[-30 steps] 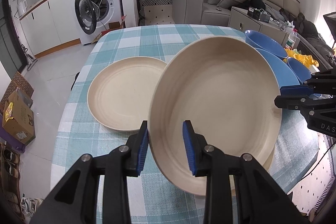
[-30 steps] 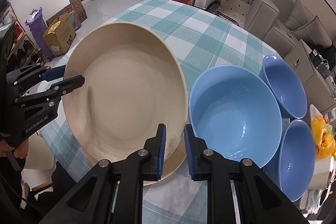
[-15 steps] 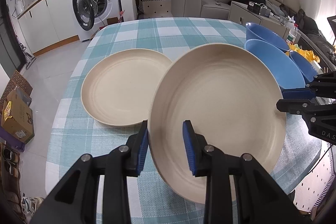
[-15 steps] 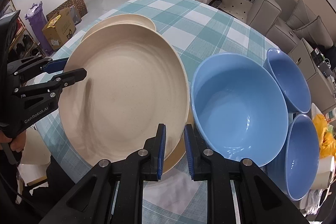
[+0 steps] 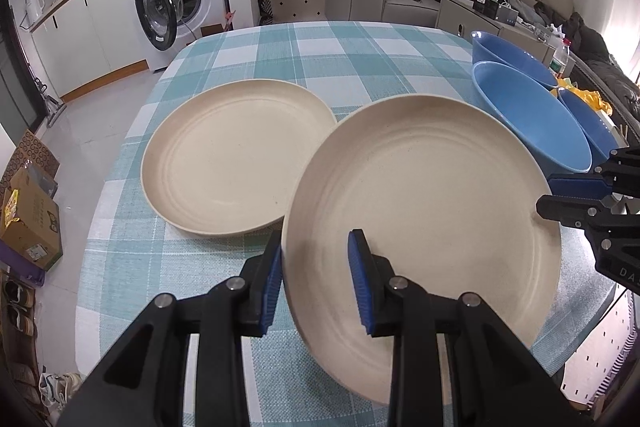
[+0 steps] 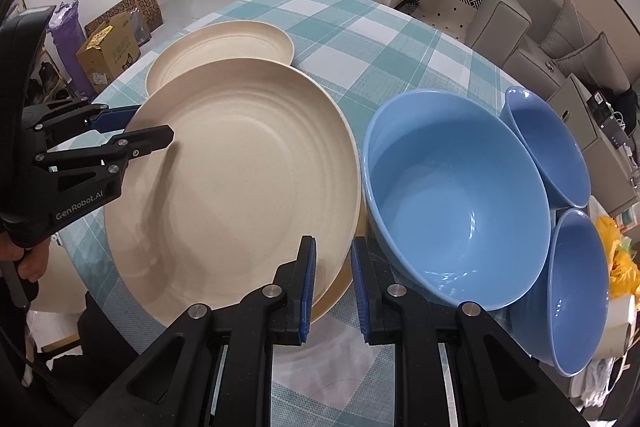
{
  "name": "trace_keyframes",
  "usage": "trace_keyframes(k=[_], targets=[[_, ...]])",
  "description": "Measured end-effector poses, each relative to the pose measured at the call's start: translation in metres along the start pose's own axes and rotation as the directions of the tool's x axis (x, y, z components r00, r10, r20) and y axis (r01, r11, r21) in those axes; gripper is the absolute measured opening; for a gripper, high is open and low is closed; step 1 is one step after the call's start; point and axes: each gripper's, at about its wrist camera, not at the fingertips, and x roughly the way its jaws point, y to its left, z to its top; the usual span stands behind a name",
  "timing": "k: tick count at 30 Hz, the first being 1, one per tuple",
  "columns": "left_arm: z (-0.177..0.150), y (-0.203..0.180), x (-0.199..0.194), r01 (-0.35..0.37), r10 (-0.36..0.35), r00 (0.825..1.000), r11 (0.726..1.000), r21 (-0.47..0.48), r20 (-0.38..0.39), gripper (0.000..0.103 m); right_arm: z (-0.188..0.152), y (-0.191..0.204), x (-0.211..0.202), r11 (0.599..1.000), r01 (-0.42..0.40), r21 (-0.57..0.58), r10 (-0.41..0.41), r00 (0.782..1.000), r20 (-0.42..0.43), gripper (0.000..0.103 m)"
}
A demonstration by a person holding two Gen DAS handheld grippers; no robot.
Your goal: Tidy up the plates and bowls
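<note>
Left tongs (image 5: 314, 283) and right tongs (image 6: 333, 283) each pinch opposite rims of the raised plate (image 5: 420, 211), keeping it level. Second plate (image 5: 236, 155) lies left on the desk (image 5: 320, 51), probably the stacking spot.

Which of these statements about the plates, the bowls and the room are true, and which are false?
1. Three blue ceramic bowls stand close together on the table. True.
2. The round door of the white washing machine is closed. False: it hangs open.
3. The left gripper and the right gripper each have the rim of the tilted round beige plate between their fingers. True.
4. The second round beige plate sits inside a blue bowl. False: it lies flat on the cloth, away from the bowls.
5. The checked tablecloth is red and white. False: it is teal and white.
</note>
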Motion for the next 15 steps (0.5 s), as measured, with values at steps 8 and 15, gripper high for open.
trace_keyframes(k=[8, 15], targets=[[-0.003, -0.002, 0.011, -0.003, 0.003, 1.0, 1.0, 0.002, -0.018, 0.03, -0.007, 0.0, 0.009, 1.0, -0.004, 0.016, 0.004, 1.0, -0.008, 0.018], [-0.001, -0.01, 0.017, 0.002, -0.002, 1.0, 1.0, 0.016, -0.019, 0.03, -0.013, -0.006, 0.019, 0.999, 0.003, 0.039, -0.003, 1.0, -0.015, 0.018]])
